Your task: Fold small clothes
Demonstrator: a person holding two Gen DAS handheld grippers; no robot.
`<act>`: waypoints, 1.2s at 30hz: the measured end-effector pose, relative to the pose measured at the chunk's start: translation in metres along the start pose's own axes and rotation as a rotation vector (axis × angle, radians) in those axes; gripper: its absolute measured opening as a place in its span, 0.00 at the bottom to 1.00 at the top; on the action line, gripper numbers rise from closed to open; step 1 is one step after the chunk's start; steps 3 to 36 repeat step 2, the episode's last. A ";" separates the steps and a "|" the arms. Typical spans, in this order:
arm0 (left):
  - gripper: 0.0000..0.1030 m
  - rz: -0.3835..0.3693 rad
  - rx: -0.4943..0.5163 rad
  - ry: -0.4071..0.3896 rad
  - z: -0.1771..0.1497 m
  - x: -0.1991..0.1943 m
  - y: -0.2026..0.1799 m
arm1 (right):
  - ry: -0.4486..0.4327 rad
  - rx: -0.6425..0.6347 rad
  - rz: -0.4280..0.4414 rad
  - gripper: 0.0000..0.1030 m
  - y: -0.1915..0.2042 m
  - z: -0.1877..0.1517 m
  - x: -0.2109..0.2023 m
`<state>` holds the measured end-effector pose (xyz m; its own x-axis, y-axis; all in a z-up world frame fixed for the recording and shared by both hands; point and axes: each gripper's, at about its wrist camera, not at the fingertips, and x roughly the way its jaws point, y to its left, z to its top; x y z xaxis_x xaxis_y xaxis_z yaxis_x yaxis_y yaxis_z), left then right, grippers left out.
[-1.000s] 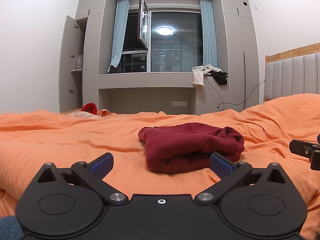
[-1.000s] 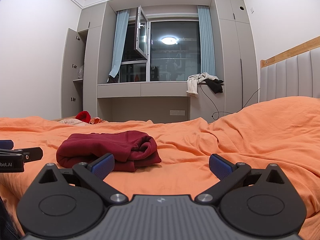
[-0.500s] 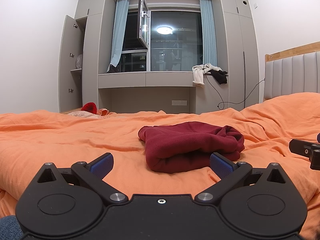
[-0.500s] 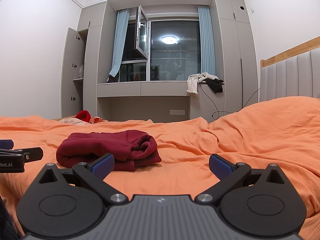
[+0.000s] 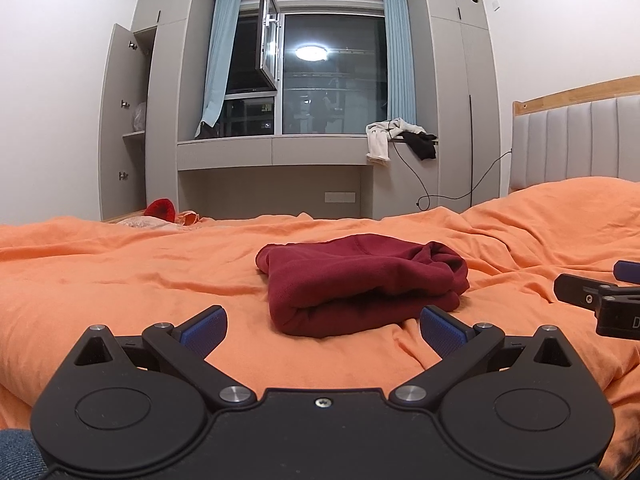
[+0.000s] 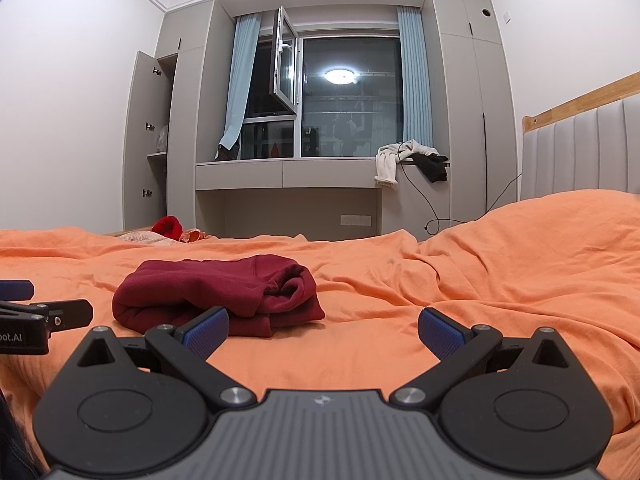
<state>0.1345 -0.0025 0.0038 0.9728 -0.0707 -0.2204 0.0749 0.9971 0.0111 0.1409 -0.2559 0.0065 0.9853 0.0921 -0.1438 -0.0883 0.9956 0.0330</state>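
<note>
A wrinkled orange bedsheet [image 5: 120,276] spreads ahead of both tongs, rising into a swell toward the padded grey headboard [image 5: 576,140] off to the right. Straight beyond stands a grey built-in wall unit with a dark window [image 5: 332,76], one pane swung inward, pale blue curtains either side, and a ceiling lamp mirrored in the glass. A cupboard door [image 5: 124,128] to the far left hangs open. On the sill ledge, white and black clothes [image 5: 396,140] are draped, with a cable trailing down below them.

The left gripper [image 5: 322,326] has its blue pads spread wide, holding nothing; the folded dark red garment [image 5: 360,284] lies on the sheet just ahead, between the lines of the two fingers. The right gripper [image 6: 323,327] is likewise spread wide and empty; from it the garment [image 6: 216,292] sits ahead and to the left, partly behind the left pad.

Something red [image 5: 160,208] and a pale patterned cloth at the far left edge of the bed are too small to identify. In each view the other tong shows only as a cropped black piece at the frame edge. A scrap of blue denim fills the left view's bottom left corner.

Compared with a second ago, the garment looks unmoved and both tongs stay equally wide; the left view has shifted only slightly
</note>
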 end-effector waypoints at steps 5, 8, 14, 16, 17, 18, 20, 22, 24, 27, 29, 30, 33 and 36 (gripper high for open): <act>1.00 0.006 -0.003 0.005 0.001 0.000 0.000 | 0.000 0.000 0.000 1.00 0.000 0.000 -0.001; 1.00 0.006 -0.003 0.005 0.001 0.000 0.000 | 0.000 0.000 0.000 1.00 0.000 0.000 -0.001; 1.00 0.006 -0.003 0.005 0.001 0.000 0.000 | 0.000 0.000 0.000 1.00 0.000 0.000 -0.001; 1.00 0.006 -0.003 0.005 0.001 0.000 0.000 | 0.000 0.000 0.000 1.00 0.000 0.000 -0.001; 1.00 0.006 -0.003 0.005 0.001 0.000 0.000 | 0.000 0.000 0.000 1.00 0.000 0.000 -0.001; 1.00 0.006 -0.003 0.005 0.001 0.000 0.000 | 0.000 0.000 0.000 1.00 0.000 0.000 -0.001; 1.00 0.006 -0.003 0.005 0.001 0.000 0.000 | 0.000 0.000 0.000 1.00 0.000 0.000 -0.001; 1.00 0.006 -0.003 0.005 0.001 0.000 0.000 | 0.000 0.000 0.000 1.00 0.000 0.000 -0.001; 1.00 0.006 -0.003 0.005 0.001 0.000 0.000 | 0.000 0.000 0.000 1.00 0.000 0.000 -0.001; 1.00 0.006 -0.003 0.005 0.001 0.000 0.000 | 0.000 0.000 0.000 1.00 0.000 0.000 -0.001; 1.00 0.006 -0.003 0.005 0.001 0.000 0.000 | 0.000 0.000 0.000 1.00 0.000 0.000 -0.001; 1.00 0.006 -0.003 0.005 0.001 0.000 0.000 | 0.000 0.000 0.000 1.00 0.000 0.000 -0.001; 1.00 0.006 -0.003 0.005 0.001 0.000 0.000 | 0.000 0.000 0.000 1.00 0.000 0.000 -0.001; 1.00 0.006 -0.003 0.005 0.001 0.000 0.000 | 0.000 0.000 0.000 1.00 0.000 0.000 -0.001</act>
